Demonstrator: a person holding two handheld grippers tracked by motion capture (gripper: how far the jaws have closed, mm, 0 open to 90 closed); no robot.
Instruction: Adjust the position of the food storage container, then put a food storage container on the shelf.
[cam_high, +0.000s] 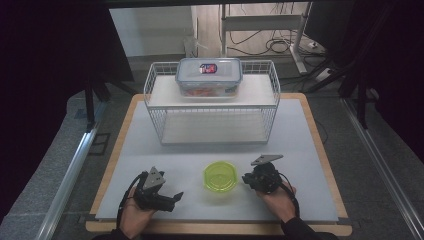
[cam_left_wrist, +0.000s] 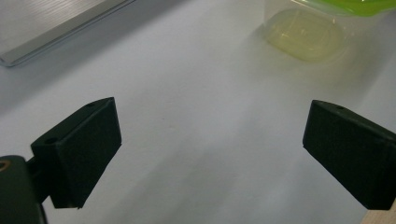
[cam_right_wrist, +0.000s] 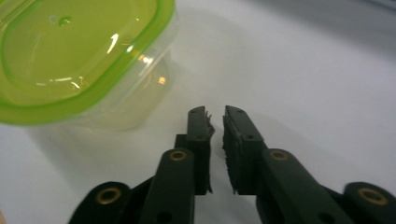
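Observation:
A small clear container with a lime-green lid (cam_high: 220, 176) stands on the white mat near the front of the table, between my two grippers. In the right gripper view the container (cam_right_wrist: 79, 56) lies up and to the left of my right gripper (cam_right_wrist: 217, 116). Those jaws stand nearly together with a narrow gap and nothing in it. From above, the right gripper (cam_high: 246, 179) sits just right of the container. My left gripper (cam_high: 175, 199) rests left of it, open. Its jaws (cam_left_wrist: 210, 140) stand wide apart over bare mat, with the container (cam_left_wrist: 303, 32) farther off.
A white wire rack (cam_high: 212, 102) stands at the back of the mat. A clear lidded food box (cam_high: 209, 75) sits on its top shelf. The wooden table edge (cam_high: 320, 145) frames the mat, and a metal rail (cam_high: 70, 170) runs along the left.

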